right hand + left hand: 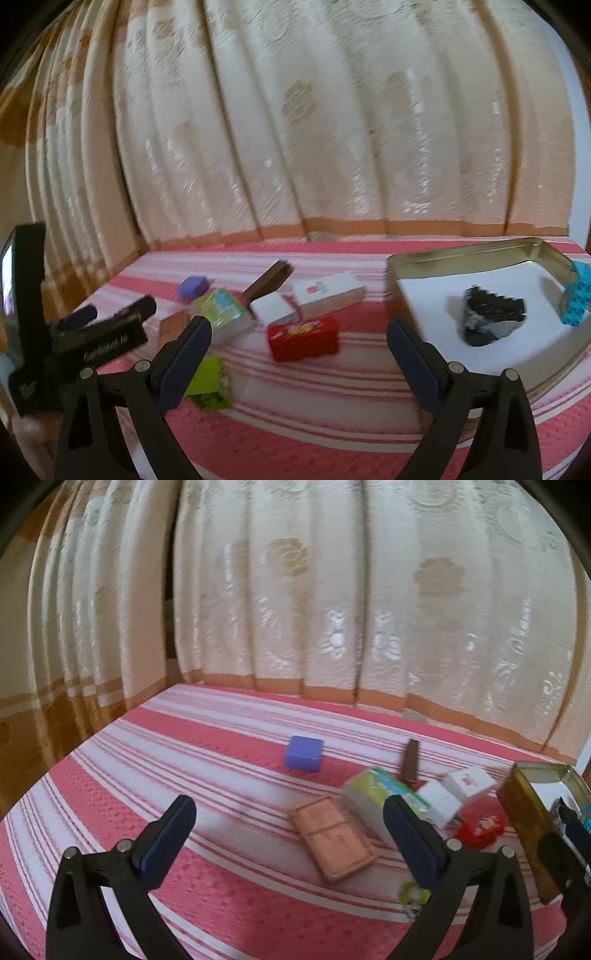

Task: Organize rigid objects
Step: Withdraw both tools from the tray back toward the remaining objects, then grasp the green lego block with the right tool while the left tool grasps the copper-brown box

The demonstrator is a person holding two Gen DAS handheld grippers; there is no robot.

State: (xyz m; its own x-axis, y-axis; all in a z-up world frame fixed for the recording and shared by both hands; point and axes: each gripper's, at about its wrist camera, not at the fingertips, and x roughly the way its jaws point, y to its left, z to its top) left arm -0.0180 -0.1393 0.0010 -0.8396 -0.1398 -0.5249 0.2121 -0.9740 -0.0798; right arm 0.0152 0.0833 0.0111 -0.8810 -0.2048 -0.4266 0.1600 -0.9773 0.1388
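Small boxes lie scattered on a pink-and-white striped cloth. My left gripper (288, 818) is open above the cloth, with a flat tan box (332, 838) between its fingers and a green-and-white carton (373, 797) by its right finger. A purple box (303, 754) sits farther back. My right gripper (299, 339) is open, with a red box (304, 338) between its fingers and touched by neither. To the right stands a gold tin (443, 258) holding a black object (491, 317) and a blue toy block (578, 295).
White boxes (327, 293), a brown bar (267, 282) and a lime-green packet (210, 384) lie on the striped cloth (147, 775). A cream patterned curtain (295, 590) hangs right behind. The left gripper's body (92, 339) shows at the right wrist view's left edge.
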